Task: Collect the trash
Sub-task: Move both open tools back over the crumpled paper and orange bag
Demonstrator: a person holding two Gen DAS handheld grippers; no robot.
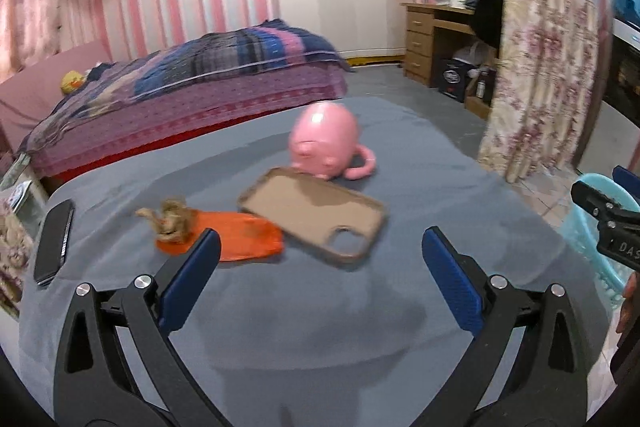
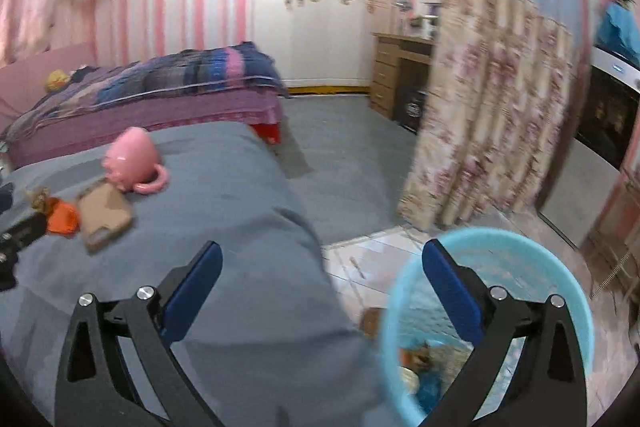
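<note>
Two pieces of trash are sitting left of centre on the grey-covered table [image 1: 320, 327]: brown crumpled scrap [image 1: 173, 223] lying on the left end of flat orange wrapper [image 1: 240, 237], touching it. Going left to right in the left wrist view: black phone [image 1: 54, 243] is lying near the table's left edge, then the scrap and wrapper, then tan phone case [image 1: 316, 215] just beside the wrapper's right end, with pink mug [image 1: 326, 143] tipped over behind the case.

Left gripper [image 1: 320, 255] is hovering over the cloth with jaws wide apart, nothing between them; its left pad is sitting just in front of the wrapper.

Handling guess: scrap is looking light, soft and crushable, so pinching it across its bunched middle should be working. Wrapper is looking thin, limp and probably slippery, lying flat on cloth; taking a raised edge or wrinkle is likely safer than pressing flat, and the cloth may be bunching up with it. Grabbing both together looks possible.

Farther right, right gripper [image 2: 322, 267] is also hanging with jaws spread and empty, straddling the table edge and blue basket [image 2: 552, 259] standing on the tiled floor. Basket is already holding some bits at its bottom, too blurred to identify.
</note>
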